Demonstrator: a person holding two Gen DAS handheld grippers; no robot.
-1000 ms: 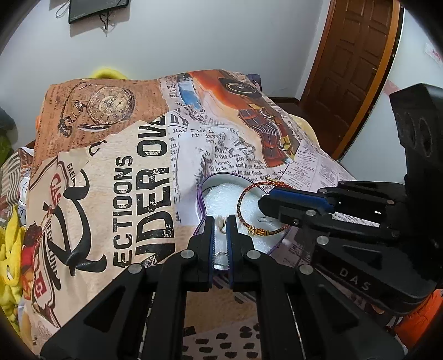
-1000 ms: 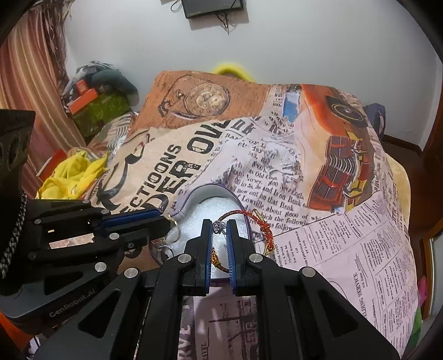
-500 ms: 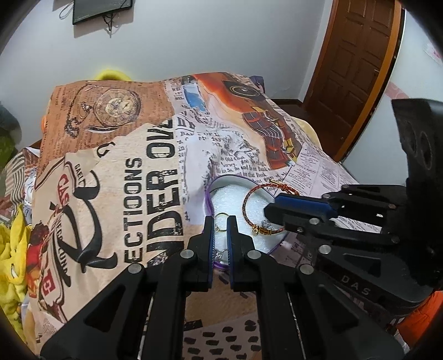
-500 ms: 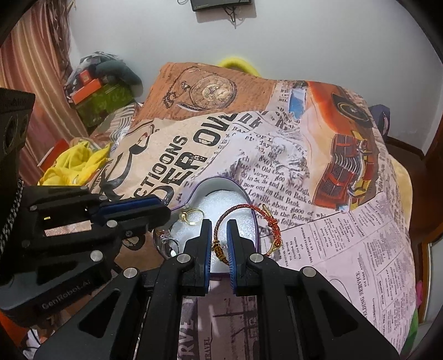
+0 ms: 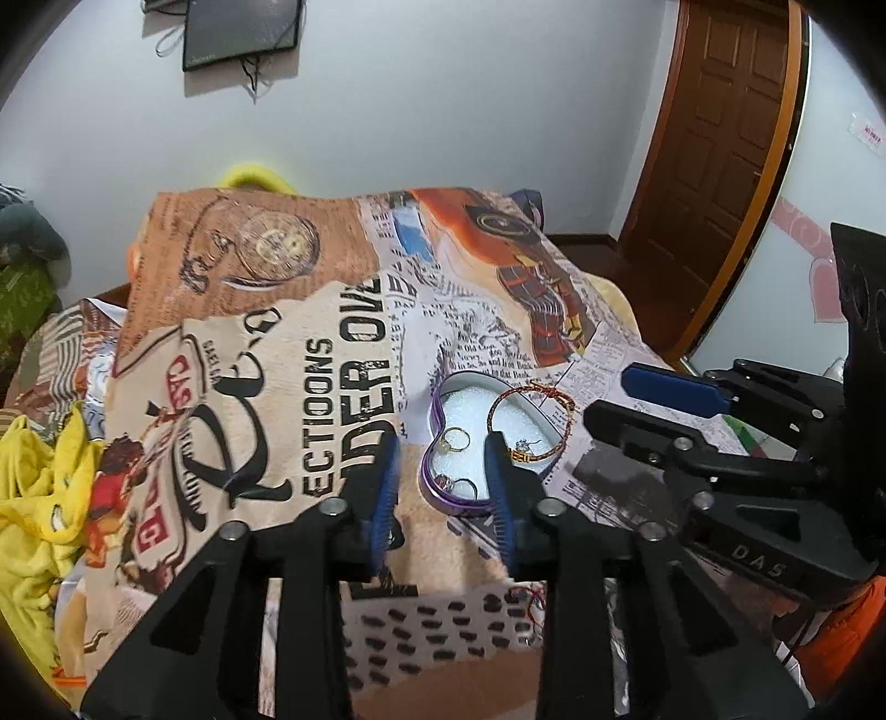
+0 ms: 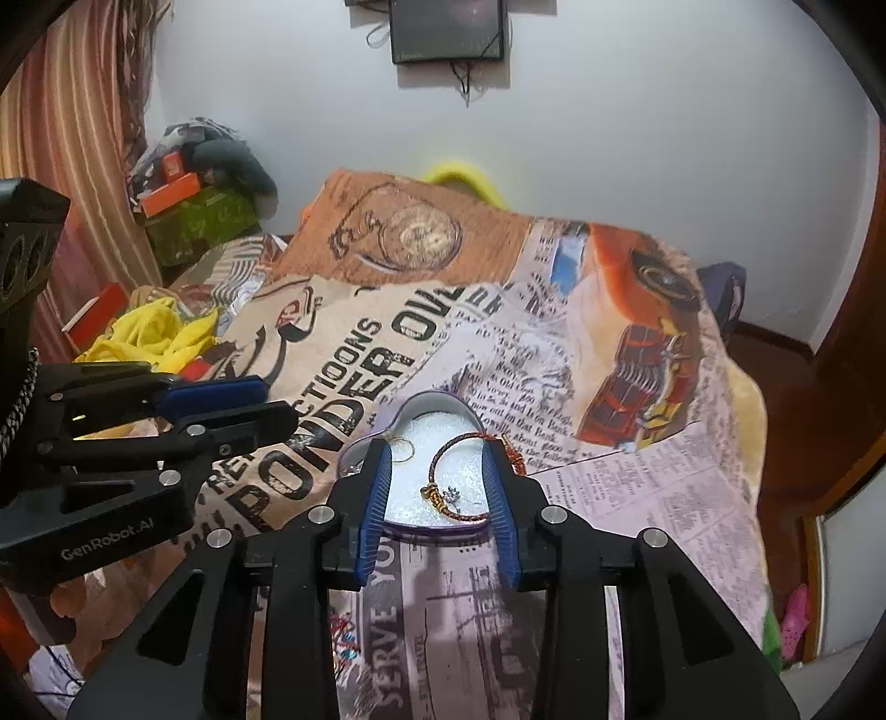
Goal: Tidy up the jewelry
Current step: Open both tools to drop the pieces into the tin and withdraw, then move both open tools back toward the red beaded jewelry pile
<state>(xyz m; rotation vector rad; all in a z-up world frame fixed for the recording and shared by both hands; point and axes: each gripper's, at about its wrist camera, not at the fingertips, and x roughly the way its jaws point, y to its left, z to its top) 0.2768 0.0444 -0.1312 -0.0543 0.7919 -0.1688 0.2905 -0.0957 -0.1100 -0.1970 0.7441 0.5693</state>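
A heart-shaped purple tin with a white foam lining (image 5: 470, 407) (image 6: 426, 421) lies on the printed blanket. In it lie a red-and-gold bangle (image 5: 526, 421) (image 6: 459, 476), a gold ring (image 5: 455, 441) (image 6: 402, 450), a silver ring (image 5: 462, 487) and a small silver earring (image 6: 453, 494). My left gripper (image 5: 443, 443) is open and empty, above the tin's near left side. My right gripper (image 6: 434, 451) is open and empty, its fingers either side of the tin. Each gripper shows in the other's view, the right one (image 5: 653, 396) and the left one (image 6: 243, 404).
The blanket (image 5: 277, 387) covers a raised surface that drops off at its edges. Yellow cloth (image 5: 39, 487) and boxes (image 6: 177, 191) lie to the left. A wooden door (image 5: 720, 138) stands at the right. A dark screen (image 6: 447, 30) hangs on the wall.
Both grippers have opened and drawn back from the tin. The earring and a ring they held now lie in the tin.
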